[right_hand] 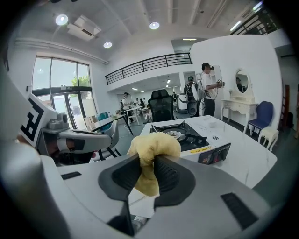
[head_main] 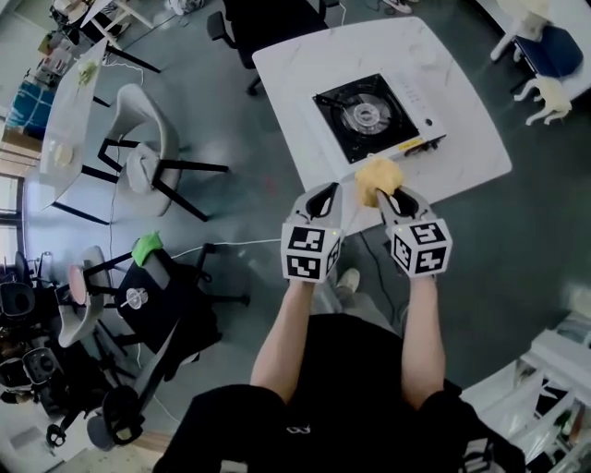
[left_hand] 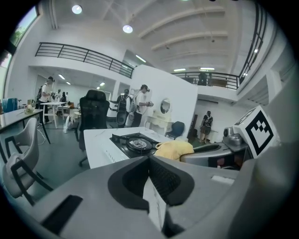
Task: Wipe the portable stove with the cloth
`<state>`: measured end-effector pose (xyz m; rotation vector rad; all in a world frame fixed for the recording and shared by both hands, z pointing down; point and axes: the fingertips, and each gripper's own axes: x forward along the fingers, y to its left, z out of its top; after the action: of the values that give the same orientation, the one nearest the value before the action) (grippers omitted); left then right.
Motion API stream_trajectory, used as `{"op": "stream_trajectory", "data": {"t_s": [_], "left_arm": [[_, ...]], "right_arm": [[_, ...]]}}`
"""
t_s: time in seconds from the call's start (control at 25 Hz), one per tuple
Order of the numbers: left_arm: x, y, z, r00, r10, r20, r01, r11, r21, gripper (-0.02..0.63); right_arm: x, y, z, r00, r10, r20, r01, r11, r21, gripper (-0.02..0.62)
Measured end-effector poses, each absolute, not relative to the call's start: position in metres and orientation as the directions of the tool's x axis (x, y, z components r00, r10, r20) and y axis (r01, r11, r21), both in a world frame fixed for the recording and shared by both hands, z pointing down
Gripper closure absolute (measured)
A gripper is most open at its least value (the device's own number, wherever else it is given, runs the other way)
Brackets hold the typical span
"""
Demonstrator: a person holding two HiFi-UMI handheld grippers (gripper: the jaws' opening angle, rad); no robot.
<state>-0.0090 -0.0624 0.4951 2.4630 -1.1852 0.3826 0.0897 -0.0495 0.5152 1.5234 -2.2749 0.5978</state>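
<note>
Right tongs (right_hand: pixel 148 172) clamp cloth (right_hand: pixel 155 144), bunch toward stove (right_hand: pixel 184 133)

A black square portable stove (head_main: pixel 365 115) at 12 o'clock fills the middle of the white marbled table (head_main: pixel 291 83), with bare tabletop at its 9 and 3 o'clock. A black office chair (head_main: pixel 263 23) crowds the far edge at 11 o'clock.

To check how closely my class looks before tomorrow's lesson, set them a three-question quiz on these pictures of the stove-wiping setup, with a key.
1. True or false: the left gripper holds the cloth.
2. The portable stove stands on: A a shelf; B the white table; C a cart.
3. Fill in: the cloth's colour is ____.
Key: 1 false, the right gripper clamps it; 2 B; 3 yellow.
</note>
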Motion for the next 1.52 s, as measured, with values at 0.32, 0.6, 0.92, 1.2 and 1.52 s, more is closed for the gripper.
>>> {"op": "stream_trajectory", "data": {"t_s": [0.32,0.6,0.92,1.2,1.52], "left_arm": [[-0.02,-0.104,0.498,0.604,-0.689,0.401,-0.794,-0.566,0.224,0.606],[-0.034,-0.139,0.51,0.611,-0.675,0.412,-0.79,-0.553,0.266,0.606],[-0.025,-0.181,0.524,0.662,-0.634,0.4,-0.749,-0.58,0.32,0.606],[-0.002,-0.2,0.526,0.732,-0.561,0.386,-0.68,-0.636,0.365,0.606],[0.004,-0.216,0.519,0.753,-0.548,0.365,-0.658,-0.655,0.372,0.606]], "right_arm": [[0.088,-0.093,0.532,-0.333,-0.775,0.537,-0.943,0.284,-0.175,0.525],[0.085,-0.127,0.549,-0.296,-0.758,0.581,-0.955,0.239,-0.174,0.525],[0.086,-0.155,0.568,-0.252,-0.735,0.63,-0.968,0.203,-0.151,0.525],[0.1,-0.166,0.573,-0.166,-0.753,0.636,-0.986,0.121,-0.115,0.526],[0.114,-0.168,0.573,-0.098,-0.744,0.661,-0.995,0.075,-0.063,0.528]]}}
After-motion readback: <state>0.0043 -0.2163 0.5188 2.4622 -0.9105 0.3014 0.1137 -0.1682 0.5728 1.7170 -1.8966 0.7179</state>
